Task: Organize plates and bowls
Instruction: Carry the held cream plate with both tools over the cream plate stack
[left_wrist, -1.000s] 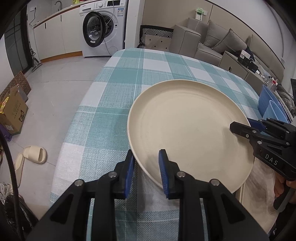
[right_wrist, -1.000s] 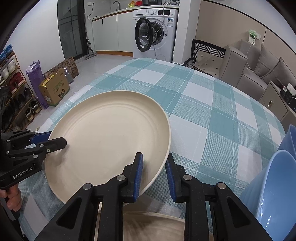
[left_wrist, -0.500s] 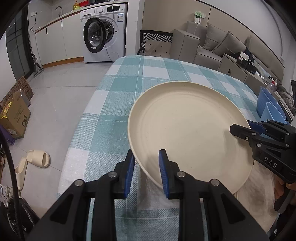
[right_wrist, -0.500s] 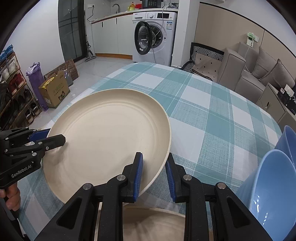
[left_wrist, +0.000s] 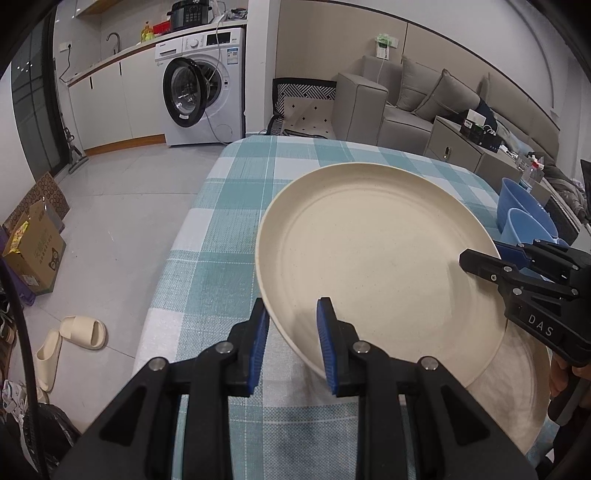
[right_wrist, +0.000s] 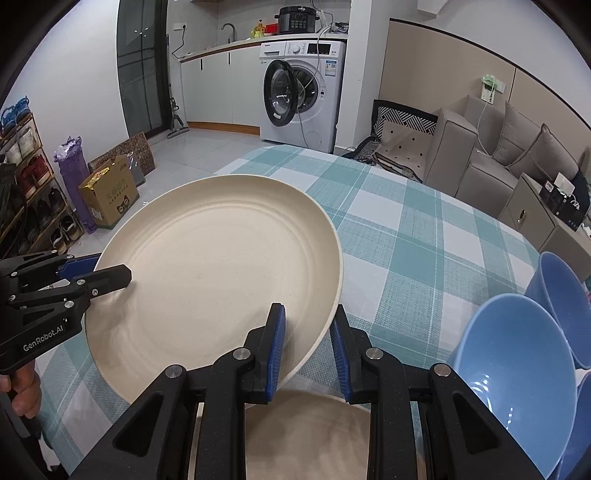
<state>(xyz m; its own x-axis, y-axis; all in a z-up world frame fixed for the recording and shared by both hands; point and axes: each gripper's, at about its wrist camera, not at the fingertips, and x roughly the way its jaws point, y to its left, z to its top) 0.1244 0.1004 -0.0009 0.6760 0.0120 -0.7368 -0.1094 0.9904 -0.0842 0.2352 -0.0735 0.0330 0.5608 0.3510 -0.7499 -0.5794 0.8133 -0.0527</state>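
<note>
Left and right wrist views. The large round cream speckled plastic plate (left_wrist: 373, 254) is being carried above the teal-and-white checked tablecloth (left_wrist: 221, 251), gripped at 2 opposite points of its rim. The left gripper (left_wrist: 291, 325), with black fingers and blue pads, is pinching the rim at the plate's 7 o'clock edge in the left view. The right gripper (right_wrist: 308, 332) is pinching the rim at the plate's 5 o'clock edge in the right view; each gripper's jaws are pressing on the rim. Each gripper is also showing in the other's view, the right gripper at 3 o'clock and the left gripper at 9 o'clock. The plate is facing upward, concave side showing, and is tilting slightly; being round, it is offering no long axis, and the line between the 2 grips is running across its width. A second cream plate (right_wrist: 314, 424) is lying on the cloth just below the held one, toward 6 o'clock. 2 light blue plastic bowls (right_wrist: 517, 369) are leaning on edge at 4 o'clock in the right view, openings facing the camera. A white washing machine (left_wrist: 207, 85) is standing at 11 o'clock in the left view.
</note>
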